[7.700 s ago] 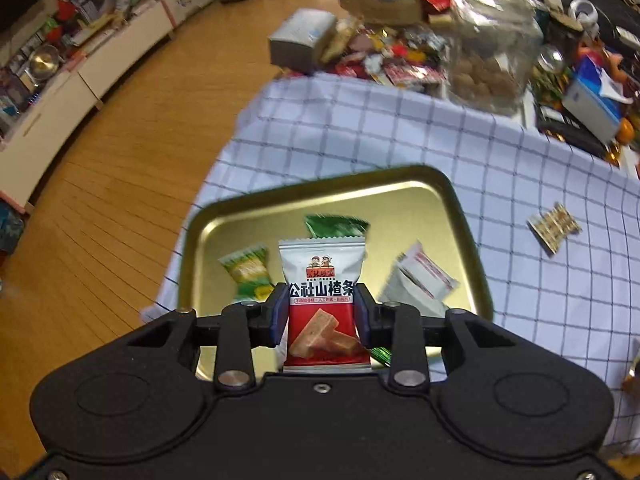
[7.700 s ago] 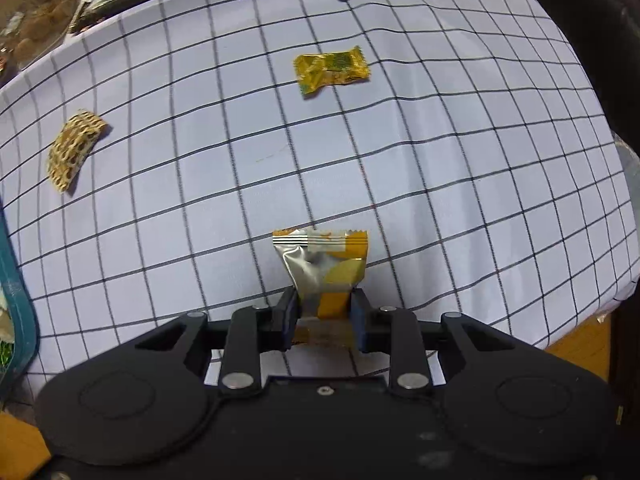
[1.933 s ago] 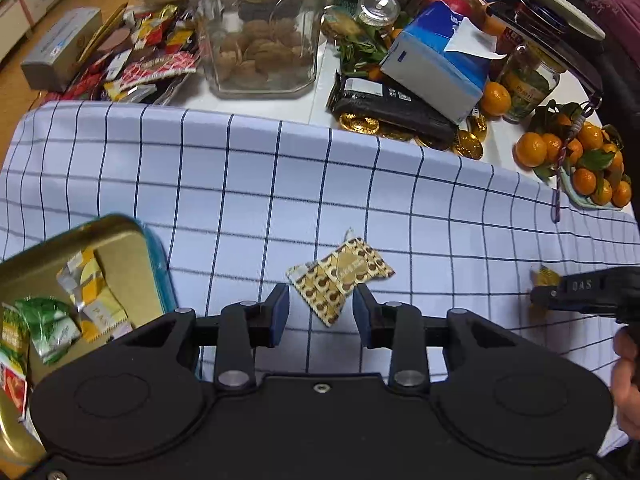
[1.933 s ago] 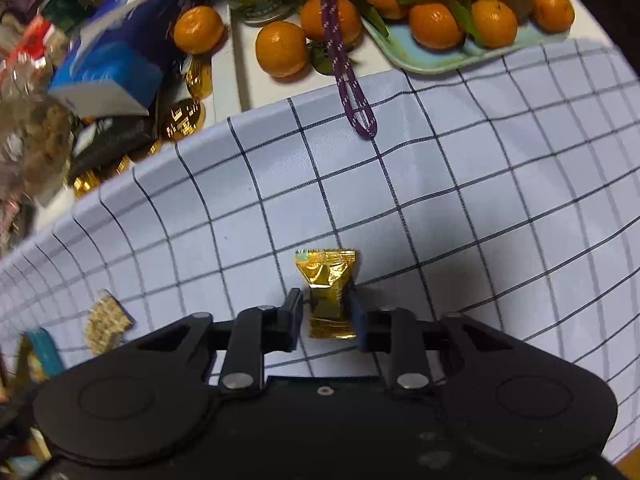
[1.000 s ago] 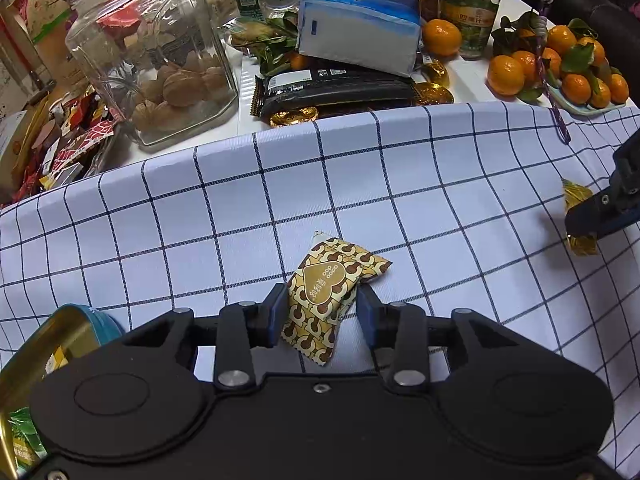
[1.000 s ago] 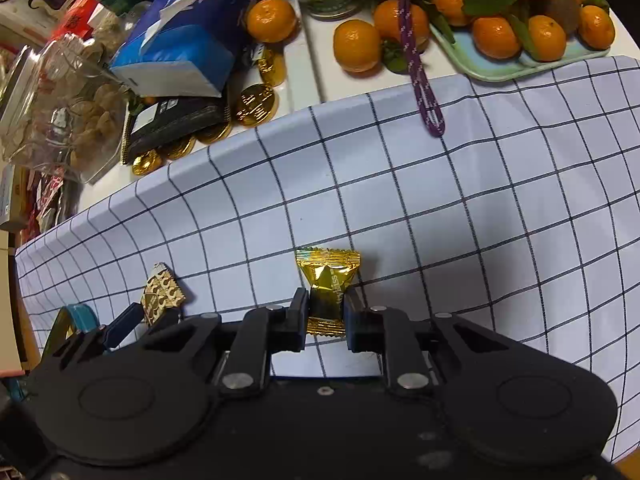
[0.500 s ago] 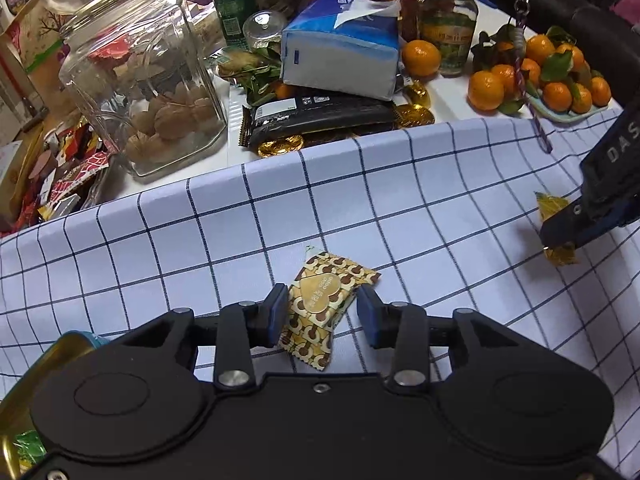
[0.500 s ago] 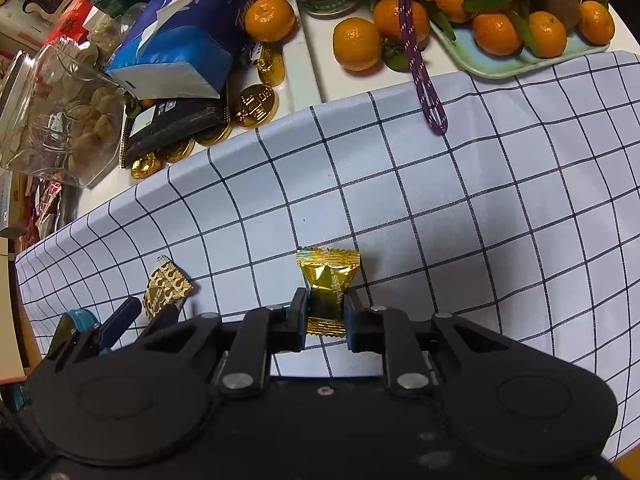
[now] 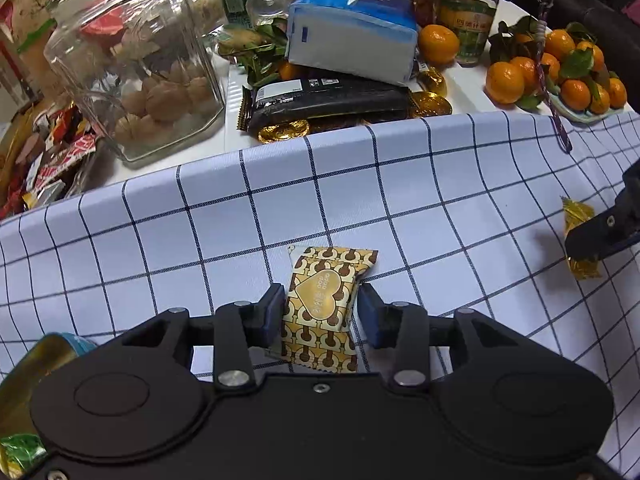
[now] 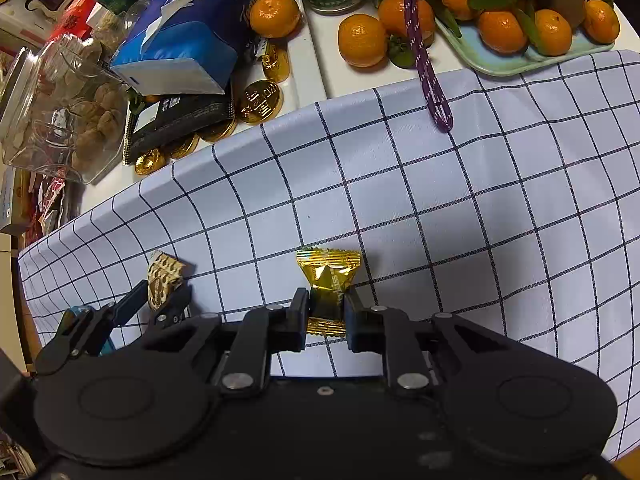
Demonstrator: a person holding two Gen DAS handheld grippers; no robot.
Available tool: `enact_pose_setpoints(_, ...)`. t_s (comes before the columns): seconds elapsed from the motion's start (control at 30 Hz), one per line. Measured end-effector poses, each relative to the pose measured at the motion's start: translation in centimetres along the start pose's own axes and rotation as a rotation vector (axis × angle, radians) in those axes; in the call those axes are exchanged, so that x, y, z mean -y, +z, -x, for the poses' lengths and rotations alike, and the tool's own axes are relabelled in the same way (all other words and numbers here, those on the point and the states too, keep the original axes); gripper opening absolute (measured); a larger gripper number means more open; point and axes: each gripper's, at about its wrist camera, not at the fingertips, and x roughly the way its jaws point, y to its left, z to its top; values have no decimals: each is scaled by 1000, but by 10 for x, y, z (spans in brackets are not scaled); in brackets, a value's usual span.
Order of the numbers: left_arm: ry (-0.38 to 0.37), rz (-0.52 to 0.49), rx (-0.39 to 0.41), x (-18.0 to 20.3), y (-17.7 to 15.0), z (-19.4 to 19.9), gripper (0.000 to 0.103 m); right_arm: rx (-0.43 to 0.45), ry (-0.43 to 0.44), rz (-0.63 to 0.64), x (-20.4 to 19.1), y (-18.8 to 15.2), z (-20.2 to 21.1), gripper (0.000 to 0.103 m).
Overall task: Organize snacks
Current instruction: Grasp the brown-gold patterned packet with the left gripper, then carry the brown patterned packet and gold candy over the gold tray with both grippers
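Note:
My left gripper (image 9: 320, 310) straddles a gold-and-brown patterned snack packet (image 9: 326, 300) lying on the checked cloth; the left pad touches it, a small gap shows at the right pad. My right gripper (image 10: 326, 312) is shut on a gold foil candy (image 10: 328, 280), just above the cloth. The right gripper and candy (image 9: 580, 236) also show at the right edge of the left wrist view. The left gripper with the packet (image 10: 164, 280) shows at the left of the right wrist view. The gold tray's rim (image 9: 36, 360) is at lower left.
Beyond the cloth edge stand a glass jar of walnuts (image 9: 132, 64), a blue tissue pack (image 9: 352, 32), a black packet (image 9: 324, 100), gold coins (image 10: 258, 102), loose mandarins and a plate of mandarins (image 10: 532, 20). A purple cord (image 10: 432, 92) lies over the cloth edge.
The left gripper has straightened around the patterned packet and its fingers have closed in on it. The right gripper keeps its hold on the gold candy, barely moved.

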Motion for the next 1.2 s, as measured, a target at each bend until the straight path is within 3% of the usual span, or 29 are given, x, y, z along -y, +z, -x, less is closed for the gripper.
enact_pose_setpoints(0.27, -83, 213, -103, -20, 11, 4, 40, 4, -3, -9, -2, 1, 5, 20)
enact_pose_setpoints(0.53, -79, 381, -158, -46, 12, 32, 40, 14, -38, -16, -8, -6, 20, 20)
enact_pose_setpoints(0.8, 24, 508, -220, -83, -5, 72, 40, 9, -128, 13, -25, -24, 29, 20)
enact_pose_setpoints(1.0, 78, 588, -185, -118, -28, 118, 40, 14, -149, 52, -46, -41, 37, 20)
enact_pose_setpoints(1.2, 192, 631, -132, -147, -50, 158, 40, 19, -163, 95, -70, -61, 42, 20)
